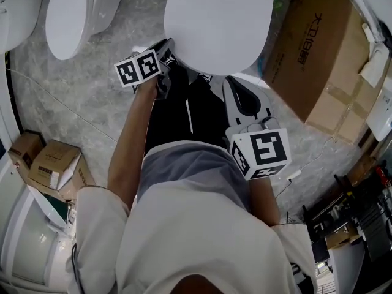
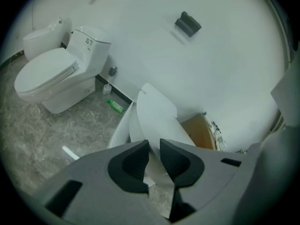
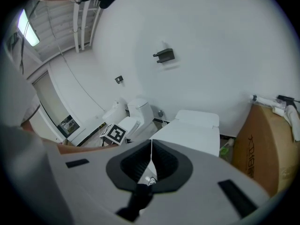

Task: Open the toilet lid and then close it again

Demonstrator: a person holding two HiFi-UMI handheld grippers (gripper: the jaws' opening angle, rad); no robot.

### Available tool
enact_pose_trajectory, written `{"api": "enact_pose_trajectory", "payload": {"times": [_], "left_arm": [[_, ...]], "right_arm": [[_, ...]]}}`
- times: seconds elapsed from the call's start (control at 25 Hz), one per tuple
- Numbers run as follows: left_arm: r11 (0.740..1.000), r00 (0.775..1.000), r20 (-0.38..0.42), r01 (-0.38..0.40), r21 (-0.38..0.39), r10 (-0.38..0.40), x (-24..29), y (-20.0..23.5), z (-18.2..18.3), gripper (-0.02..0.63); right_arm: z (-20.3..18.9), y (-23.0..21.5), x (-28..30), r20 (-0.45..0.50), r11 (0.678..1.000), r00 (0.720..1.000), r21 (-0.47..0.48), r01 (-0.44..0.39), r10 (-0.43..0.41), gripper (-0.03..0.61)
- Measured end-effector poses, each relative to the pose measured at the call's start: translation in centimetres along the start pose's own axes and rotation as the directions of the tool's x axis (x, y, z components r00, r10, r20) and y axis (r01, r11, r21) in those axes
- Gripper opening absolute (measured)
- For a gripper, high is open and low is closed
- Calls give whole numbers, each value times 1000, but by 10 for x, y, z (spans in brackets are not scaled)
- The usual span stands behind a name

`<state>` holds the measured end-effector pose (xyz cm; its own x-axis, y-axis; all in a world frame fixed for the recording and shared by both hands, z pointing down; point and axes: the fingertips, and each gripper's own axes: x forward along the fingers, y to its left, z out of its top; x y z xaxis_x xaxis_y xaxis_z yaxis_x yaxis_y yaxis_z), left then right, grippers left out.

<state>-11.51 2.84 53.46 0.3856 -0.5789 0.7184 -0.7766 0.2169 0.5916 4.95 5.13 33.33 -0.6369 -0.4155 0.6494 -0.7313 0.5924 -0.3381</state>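
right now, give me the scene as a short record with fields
toilet lid: white, tilted up off the bowl, edge in the left gripper
left gripper: shut on the lid's edge
right gripper: shut, nothing between its jaws
cardboard box: right of the lid in the head view
second toilet: off to the left, its lid down

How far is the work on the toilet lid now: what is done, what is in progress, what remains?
Done: the left claw holds the front edge of the toilet lid. In hand: the lid is partly raised off the bowl, not yet fully open. The right claw is shut and empty. Left: finish opening the lid, then close it again.
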Motion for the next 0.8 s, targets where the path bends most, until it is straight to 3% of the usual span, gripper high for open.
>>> {"api": "enact_pose_trajectory", "payload": {"times": [0.8], "left_arm": [[997, 995, 69, 72, -5, -72, -16, -41, 48, 73]], "right_arm": [[25, 2, -22, 41, 999, 999, -41, 1, 1, 11]]}}
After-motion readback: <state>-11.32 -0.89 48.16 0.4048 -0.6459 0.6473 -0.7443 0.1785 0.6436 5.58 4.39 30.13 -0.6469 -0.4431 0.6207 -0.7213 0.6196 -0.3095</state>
